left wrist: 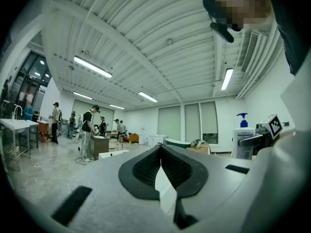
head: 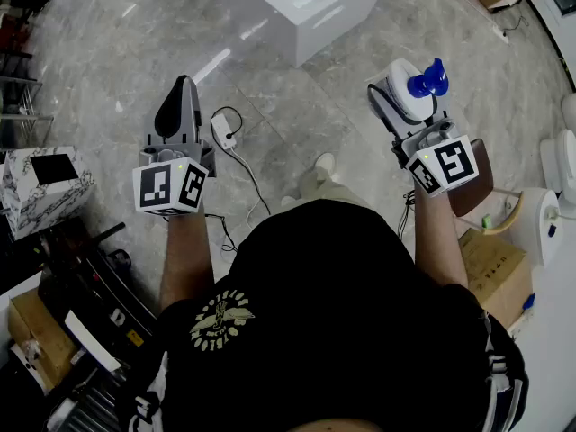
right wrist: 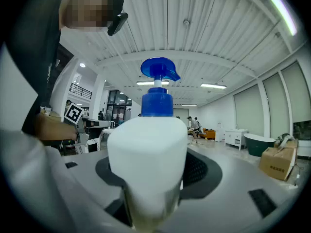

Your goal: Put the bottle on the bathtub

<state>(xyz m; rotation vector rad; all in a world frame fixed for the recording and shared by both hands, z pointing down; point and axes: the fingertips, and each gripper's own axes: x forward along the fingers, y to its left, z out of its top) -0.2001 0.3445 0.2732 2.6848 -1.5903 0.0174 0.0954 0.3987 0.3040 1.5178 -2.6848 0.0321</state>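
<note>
Right claw [head: 403,106]: held level, jaws spread wide and pinching the bottle [right wrist: 147,164] across its white body. The blue pump head [right wrist: 158,71] stands upright above the pads. The bottle is in the air at the person's right, resting on no surface

Left claw [left wrist: 160,152]: held level, pads pressed together at the tips, nothing between them. It is well apart from the right claw

Near the claws: grey marbled floor [head: 108,52] lies below both. A white cable with plug [head: 225,135] lies on it just ahead of the left claw. The person's shoe [head: 324,164] shows between the two claws. A brown panel [head: 474,183] sits under the right claw and a cardboard box [head: 490,268] beside the right forearm. A marbled box [head: 45,183] stands near the left edge, with dark clutter below it

Ahead: a large white block [head: 306,7] at the top edge of the head view, one corner turned towards the person

Bathtub [right wrist: 256,144]: dark green, far off at the right of the right gripper view, well apart from the bottle. A brown carton [right wrist: 278,163] stands nearer on the same side

Far back: people [left wrist: 87,130] stand at the left of the left gripper view, with a white table [left wrist: 14,125] at that edge

Open room: floor stretches from the claws to the white block and out to the left front. The right side is crowded with boxes
</note>
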